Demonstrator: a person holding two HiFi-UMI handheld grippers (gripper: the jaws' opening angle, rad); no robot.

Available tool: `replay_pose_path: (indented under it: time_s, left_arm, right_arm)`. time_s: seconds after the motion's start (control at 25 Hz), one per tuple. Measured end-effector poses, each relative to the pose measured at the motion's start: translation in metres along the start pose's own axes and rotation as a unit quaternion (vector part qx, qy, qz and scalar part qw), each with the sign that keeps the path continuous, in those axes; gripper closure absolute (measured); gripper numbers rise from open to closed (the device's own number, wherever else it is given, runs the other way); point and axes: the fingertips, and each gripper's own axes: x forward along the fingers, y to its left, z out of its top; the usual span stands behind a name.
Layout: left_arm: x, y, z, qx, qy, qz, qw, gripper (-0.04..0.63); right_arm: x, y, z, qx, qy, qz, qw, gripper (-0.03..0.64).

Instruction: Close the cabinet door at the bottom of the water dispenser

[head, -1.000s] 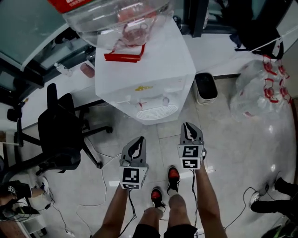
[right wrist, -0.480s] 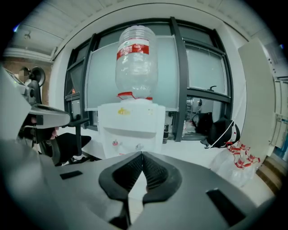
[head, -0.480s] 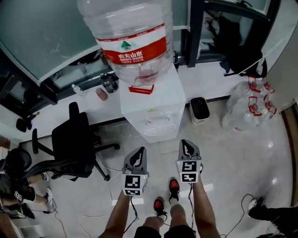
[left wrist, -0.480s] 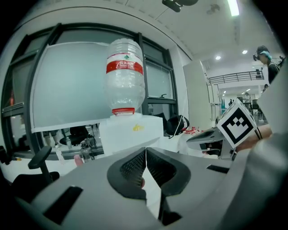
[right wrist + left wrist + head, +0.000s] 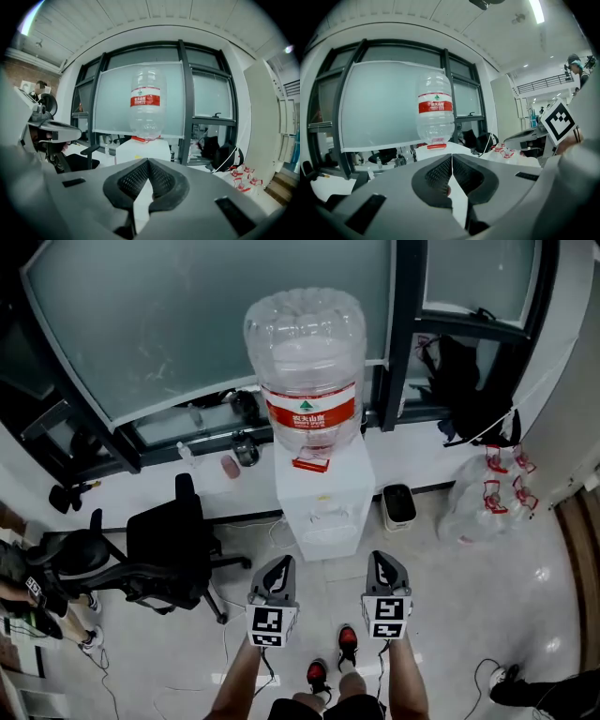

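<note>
The white water dispenser stands against the glass wall with a big clear bottle with a red label on top. Its lower cabinet door is hidden from the head view by the body above it. My left gripper and right gripper hang side by side in front of the dispenser, apart from it, both pointing at it. In the left gripper view the jaws meet at the gripper with nothing between them, bottle ahead. The right gripper is likewise shut and empty, facing the bottle.
A black office chair stands left of the dispenser. A small bin and clear bags of bottles lie to its right, a dark backpack behind. Cables trail on the floor. A person sits at the far left.
Both grippers have risen and the head view has pulled up and back. The dispenser now looks smaller and its whole bottle shows. Both grippers stay shut.
</note>
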Motion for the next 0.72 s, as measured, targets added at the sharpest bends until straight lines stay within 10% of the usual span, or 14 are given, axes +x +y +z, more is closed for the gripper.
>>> replay_pose_path:
  time_s: [0.72]
  left_arm:
    - [-0.15,0.017,0.076,0.001,-0.034,0.031,0.9989,0.571]
  right_arm:
    - [-0.142,0.049,0.096,-0.028,-0.089,0.004,0.996,0.597]
